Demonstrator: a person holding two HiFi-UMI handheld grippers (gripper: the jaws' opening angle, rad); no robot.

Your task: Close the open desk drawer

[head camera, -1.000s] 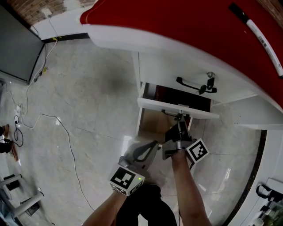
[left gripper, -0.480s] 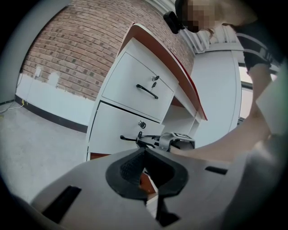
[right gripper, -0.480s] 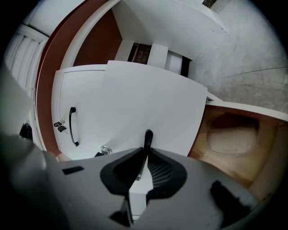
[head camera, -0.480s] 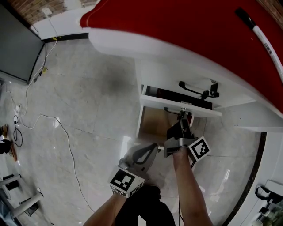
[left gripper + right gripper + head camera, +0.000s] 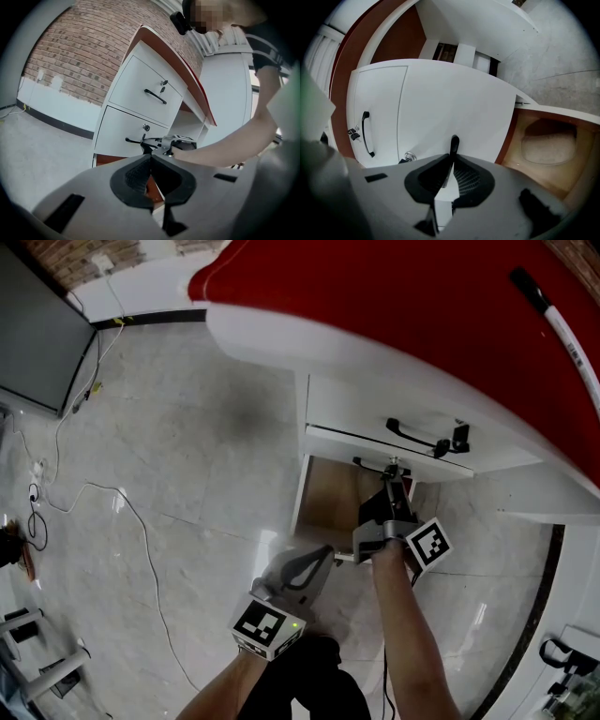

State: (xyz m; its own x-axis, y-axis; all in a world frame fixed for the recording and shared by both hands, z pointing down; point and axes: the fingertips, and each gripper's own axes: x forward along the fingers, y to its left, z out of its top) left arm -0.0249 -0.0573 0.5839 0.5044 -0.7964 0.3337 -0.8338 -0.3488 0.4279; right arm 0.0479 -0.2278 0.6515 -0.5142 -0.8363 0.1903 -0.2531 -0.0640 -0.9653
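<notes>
The white lower drawer [image 5: 375, 448] [image 5: 454, 103] of the red-topped desk [image 5: 394, 306] sits almost flush with the upper drawer [image 5: 375, 409] [image 5: 140, 89]. My right gripper [image 5: 392, 474] [image 5: 452, 157] is shut on the lower drawer's black handle [image 5: 453, 143] [image 5: 133, 140], beside a small round lock [image 5: 410, 156]. My left gripper [image 5: 328, 551] [image 5: 151, 158] hangs low over the floor in front of the desk, shut with nothing in it. The left gripper view shows the right gripper [image 5: 164, 140] at the handle.
Below the lower drawer is an open brown compartment [image 5: 328, 493] [image 5: 543, 140]. The upper drawer has a black handle [image 5: 422, 439] [image 5: 365, 133]. A white marker [image 5: 562, 329] lies on the desk top. A black cable [image 5: 122, 498] runs over the marble floor; a dark panel [image 5: 37, 334] stands at left.
The lower drawer has slid in toward the desk, and its dark open gap has closed to a thin line. My right gripper moved in with the handle. The left gripper kept still.
</notes>
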